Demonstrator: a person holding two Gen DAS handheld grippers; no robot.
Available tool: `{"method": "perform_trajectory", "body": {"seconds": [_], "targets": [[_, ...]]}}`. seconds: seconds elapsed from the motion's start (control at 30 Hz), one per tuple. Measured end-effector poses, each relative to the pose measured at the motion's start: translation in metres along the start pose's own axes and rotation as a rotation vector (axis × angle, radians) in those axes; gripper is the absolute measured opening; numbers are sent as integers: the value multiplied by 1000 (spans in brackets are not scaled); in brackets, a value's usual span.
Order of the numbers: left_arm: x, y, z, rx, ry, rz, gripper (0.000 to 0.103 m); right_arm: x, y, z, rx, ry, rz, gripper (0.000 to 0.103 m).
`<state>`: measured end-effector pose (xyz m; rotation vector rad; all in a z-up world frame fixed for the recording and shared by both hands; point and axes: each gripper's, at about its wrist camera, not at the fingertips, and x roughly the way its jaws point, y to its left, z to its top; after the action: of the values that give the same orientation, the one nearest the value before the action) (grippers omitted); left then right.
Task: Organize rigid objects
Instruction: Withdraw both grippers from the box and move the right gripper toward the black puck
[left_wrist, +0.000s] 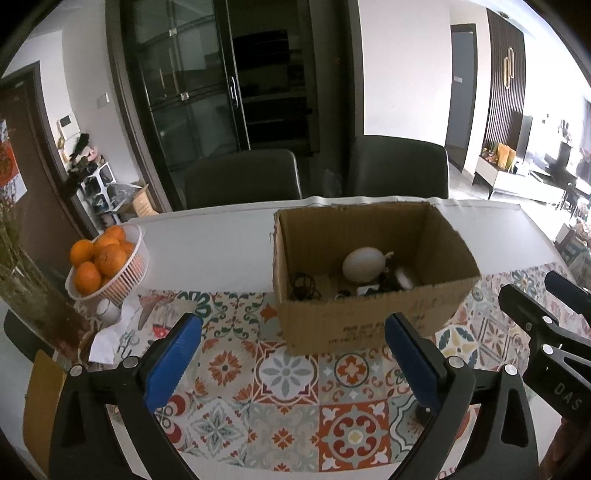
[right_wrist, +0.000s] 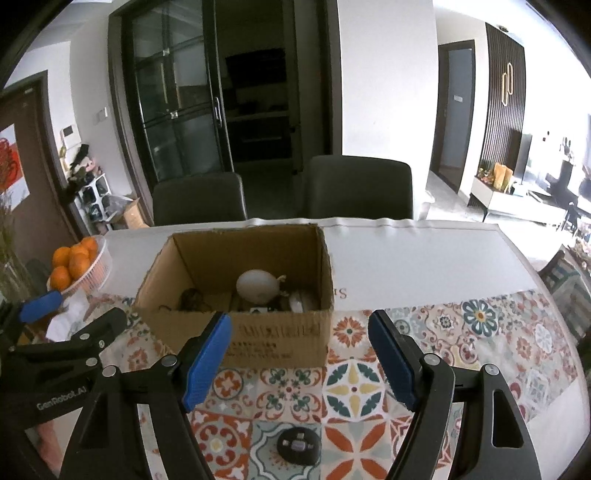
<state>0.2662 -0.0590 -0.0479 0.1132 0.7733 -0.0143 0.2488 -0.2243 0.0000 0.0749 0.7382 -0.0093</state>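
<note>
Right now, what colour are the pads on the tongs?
Blue pads on black tongs, clearest in the right wrist view.

Left gripper (right_wrist: 37, 306) reads, seemingly, "GenRobot.AI".

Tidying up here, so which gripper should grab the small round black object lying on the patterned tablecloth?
Right. The small round black object lies just below the open right gripper; the left gripper's view doesn't show it.

White walls (right_wrist: 388, 92) frame a dark glass-doored cabinet (left_wrist: 192, 92). Two dark chairs (left_wrist: 243, 177) stand behind the table (right_wrist: 424, 258), which carries a patterned tile cloth (left_wrist: 288, 373). Daylight floods the living area (left_wrist: 546, 166) at right; a brown door (left_wrist: 22, 177) stands left.
</note>
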Motion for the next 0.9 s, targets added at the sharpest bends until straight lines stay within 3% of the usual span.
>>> {"method": "perform_trajectory", "body": {"seconds": [0.23, 0.9], "targets": [[1, -6, -26, 17, 32, 8, 103, 2, 0, -29, -4, 34, 20, 77], [49, -17, -100, 7, 233, 7, 103, 41, -3, -100, -11, 209, 68, 77]]}}
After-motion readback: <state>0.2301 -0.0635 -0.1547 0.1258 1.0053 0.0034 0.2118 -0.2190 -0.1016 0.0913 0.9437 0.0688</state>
